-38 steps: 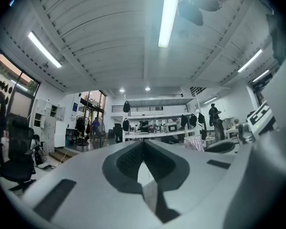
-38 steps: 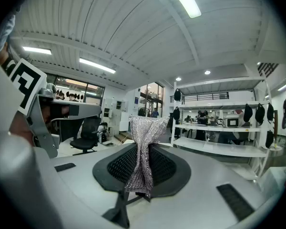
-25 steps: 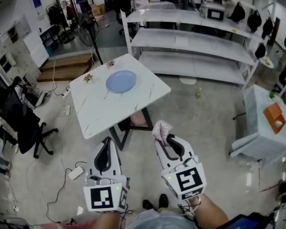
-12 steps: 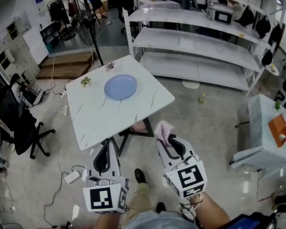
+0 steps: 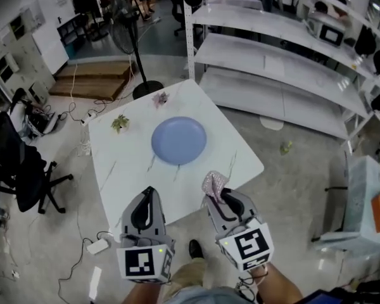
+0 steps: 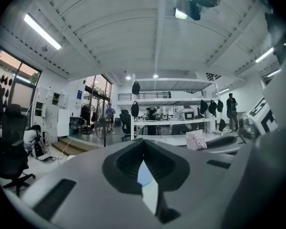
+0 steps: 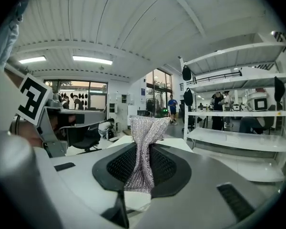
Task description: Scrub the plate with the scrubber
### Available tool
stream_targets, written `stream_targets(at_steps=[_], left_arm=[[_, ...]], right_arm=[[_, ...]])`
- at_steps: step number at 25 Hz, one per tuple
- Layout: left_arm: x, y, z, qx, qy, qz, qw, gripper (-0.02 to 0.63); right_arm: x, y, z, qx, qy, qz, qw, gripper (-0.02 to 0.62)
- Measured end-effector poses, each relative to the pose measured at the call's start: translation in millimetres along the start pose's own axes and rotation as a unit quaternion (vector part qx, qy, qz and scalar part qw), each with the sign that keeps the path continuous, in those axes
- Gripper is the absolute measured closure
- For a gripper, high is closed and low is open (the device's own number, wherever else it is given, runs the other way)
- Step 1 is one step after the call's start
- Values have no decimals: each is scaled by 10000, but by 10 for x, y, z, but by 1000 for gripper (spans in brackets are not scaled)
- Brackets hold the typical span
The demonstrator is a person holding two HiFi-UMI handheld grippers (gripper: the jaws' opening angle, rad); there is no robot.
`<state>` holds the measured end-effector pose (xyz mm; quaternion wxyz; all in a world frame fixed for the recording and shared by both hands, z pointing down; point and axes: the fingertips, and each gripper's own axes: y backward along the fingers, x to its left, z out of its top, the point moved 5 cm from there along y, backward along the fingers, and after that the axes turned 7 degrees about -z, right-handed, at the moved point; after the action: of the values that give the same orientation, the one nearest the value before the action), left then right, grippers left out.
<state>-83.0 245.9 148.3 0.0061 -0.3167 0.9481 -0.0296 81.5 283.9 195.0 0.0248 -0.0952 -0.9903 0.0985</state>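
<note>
A round pale-blue plate [image 5: 179, 140] lies near the middle of a white marble-look table [image 5: 133, 170]. My right gripper [image 5: 219, 194] hangs over the table's near edge, shut on a silvery mesh scrubber [image 5: 213, 183], which sticks up from the jaws in the right gripper view as a pinched scrubber [image 7: 143, 147]. My left gripper [image 5: 148, 196] is beside it to the left, over the near edge, its jaws closed with nothing between them. In the left gripper view, the left gripper [image 6: 144, 146] points level across the room, and the scrubber [image 6: 196, 139] shows at right.
Two small plant-like items, one greenish [image 5: 120, 123] and one pinkish [image 5: 159, 97], sit at the table's far side. White metal shelving [image 5: 285, 62] runs behind and to the right. A fan stand [image 5: 141, 75] and a black office chair [image 5: 19, 163] stand to the left. Cables lie on the floor.
The table and plate have come much nearer in the head view; both grippers now reach its near edge. The grip on the scrubber is unchanged.
</note>
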Motion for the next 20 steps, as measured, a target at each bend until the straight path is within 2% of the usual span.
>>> stream_targets(at_steps=[7, 14, 20], left_arm=[[610, -767, 186, -73, -4, 0, 10000, 600], [880, -1148, 388, -255, 41, 88, 9996, 600], [1063, -1593, 279, -133, 55, 286, 9995, 600]], right_arm=[[-151, -960, 378, -80, 110, 163, 9998, 495], [-323, -1408, 813, -271, 483, 207, 9983, 494], [-598, -1911, 867, -102, 593, 431, 9973, 494]])
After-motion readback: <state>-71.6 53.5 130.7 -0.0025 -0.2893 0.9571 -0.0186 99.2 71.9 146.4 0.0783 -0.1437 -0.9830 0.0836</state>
